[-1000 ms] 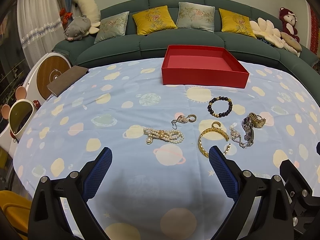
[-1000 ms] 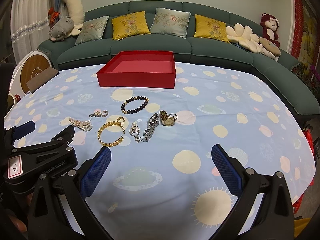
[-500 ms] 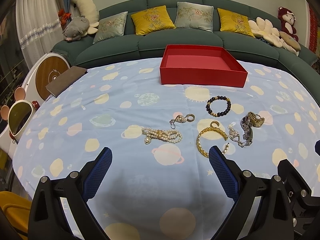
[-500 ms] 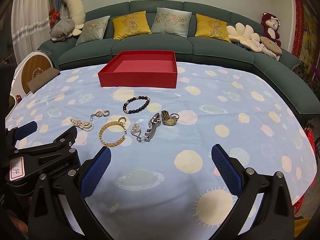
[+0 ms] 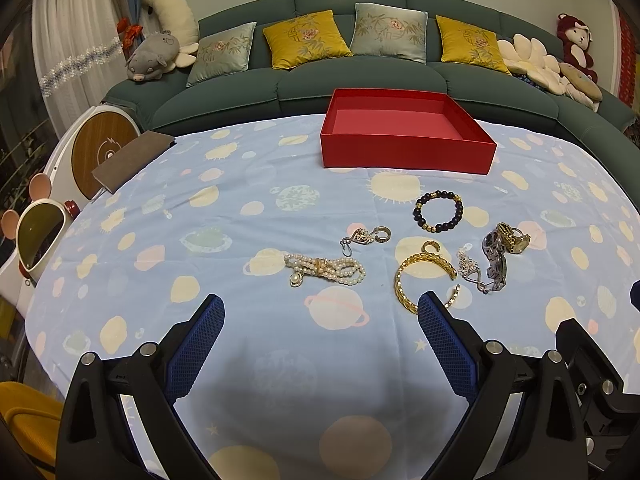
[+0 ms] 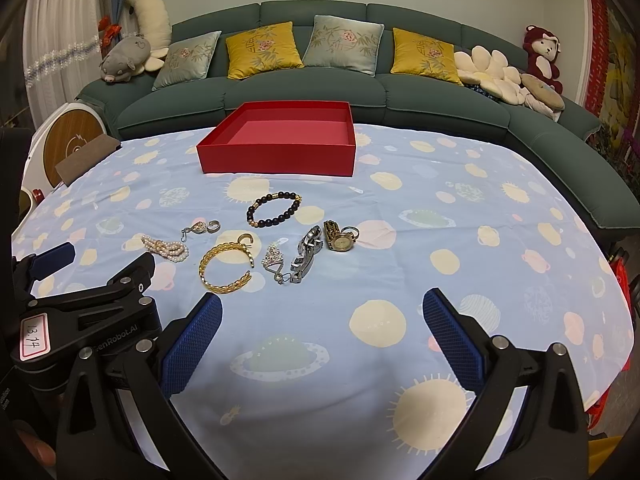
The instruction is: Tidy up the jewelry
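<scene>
Planet-print tabletop before a green sofa; red box at the far edge, jewelry (pearls, bangle, bead bracelet, watch) scattered nearer; left gripper and right gripper both spread, holding nothing

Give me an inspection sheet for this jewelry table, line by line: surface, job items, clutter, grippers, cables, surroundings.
Surface: tablecloth, pale blue with planet print, lightly creased.
Job's things: red box open, nothing seen inside; on the cloth lie the beaded bracelet, gold bangle, pearl strand, gold watch, silver watch band, crystal pendant and small charm.
Clutter: brown notebook at the table's edge.
Grippers: left gripper open, empty; right gripper open, empty.
Cables: nothing seen.
Surroundings: green sofa with cushions and plush toys.
</scene>
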Demonstrator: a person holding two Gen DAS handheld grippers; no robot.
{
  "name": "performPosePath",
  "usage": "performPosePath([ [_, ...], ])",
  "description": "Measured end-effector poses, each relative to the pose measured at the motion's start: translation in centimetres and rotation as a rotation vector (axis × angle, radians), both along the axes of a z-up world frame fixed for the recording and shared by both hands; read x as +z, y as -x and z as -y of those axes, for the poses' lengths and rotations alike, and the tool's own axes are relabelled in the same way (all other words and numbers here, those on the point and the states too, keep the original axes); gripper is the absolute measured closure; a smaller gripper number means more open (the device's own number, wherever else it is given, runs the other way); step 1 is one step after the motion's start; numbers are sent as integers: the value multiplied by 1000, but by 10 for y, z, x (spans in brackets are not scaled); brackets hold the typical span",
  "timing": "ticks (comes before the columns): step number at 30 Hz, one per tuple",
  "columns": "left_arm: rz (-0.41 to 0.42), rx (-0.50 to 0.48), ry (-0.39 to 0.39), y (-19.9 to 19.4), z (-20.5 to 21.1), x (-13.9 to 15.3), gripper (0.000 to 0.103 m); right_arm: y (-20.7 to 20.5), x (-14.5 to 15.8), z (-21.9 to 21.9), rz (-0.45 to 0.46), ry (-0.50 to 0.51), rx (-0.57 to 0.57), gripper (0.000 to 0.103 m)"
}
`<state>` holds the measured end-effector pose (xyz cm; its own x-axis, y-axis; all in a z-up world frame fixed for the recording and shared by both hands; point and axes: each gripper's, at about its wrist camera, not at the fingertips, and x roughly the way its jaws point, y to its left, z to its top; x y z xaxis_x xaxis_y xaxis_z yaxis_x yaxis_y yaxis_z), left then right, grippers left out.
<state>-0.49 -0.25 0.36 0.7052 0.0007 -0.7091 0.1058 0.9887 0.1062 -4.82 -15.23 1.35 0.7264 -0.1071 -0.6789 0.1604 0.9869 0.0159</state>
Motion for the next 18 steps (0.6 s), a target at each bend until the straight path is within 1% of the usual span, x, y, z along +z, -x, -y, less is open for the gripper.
performPosePath([
  [9,-12,15,15,-3,-5,-1,7,-2,0,2,7,2,-20,5],
  [13,-9,29,14,-7,-10,0,7,-9,-2,15,6,-14,-46,5],
  [15,-19,31,20,-10,-13,-1,7,-17,-3,23,2,-31,-51,8],
  [17,-30,43,23,-14,-16,-1,7,-27,-3,30,-4,-57,-51,15],
  [18,-32,49,27,-15,-19,-2,7,-31,-2,33,-8,-72,-49,16],
])
